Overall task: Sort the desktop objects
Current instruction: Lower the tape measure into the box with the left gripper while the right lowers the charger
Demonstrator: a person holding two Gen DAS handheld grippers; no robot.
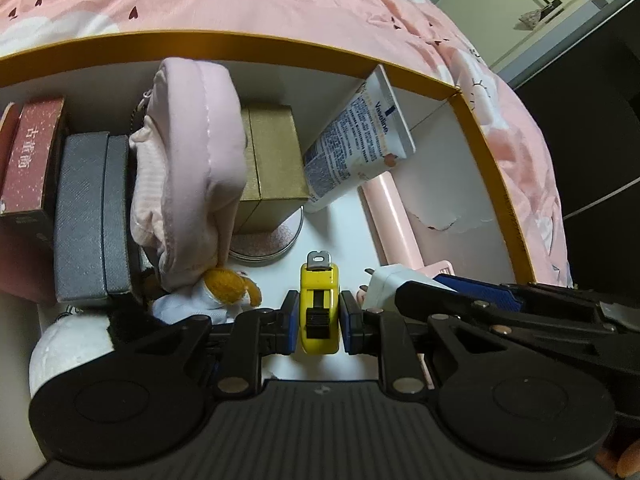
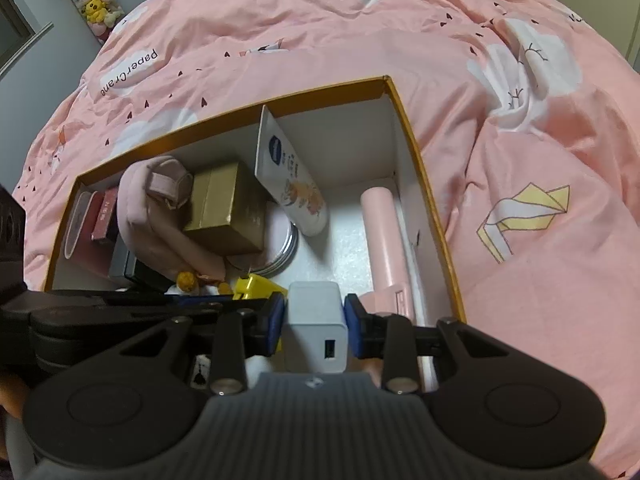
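Observation:
My left gripper is shut on a yellow tape measure, held over the white floor of the orange-rimmed box. My right gripper is shut on a white USB charger just to its right, also inside the box. The charger and right gripper show at the right of the left wrist view. The tape measure shows at the left of the right wrist view.
The box holds a pink pouch, gold box, Vaseline tube, round tin, pink cylinder, grey case, red box and a small plush. A pink quilt surrounds the box.

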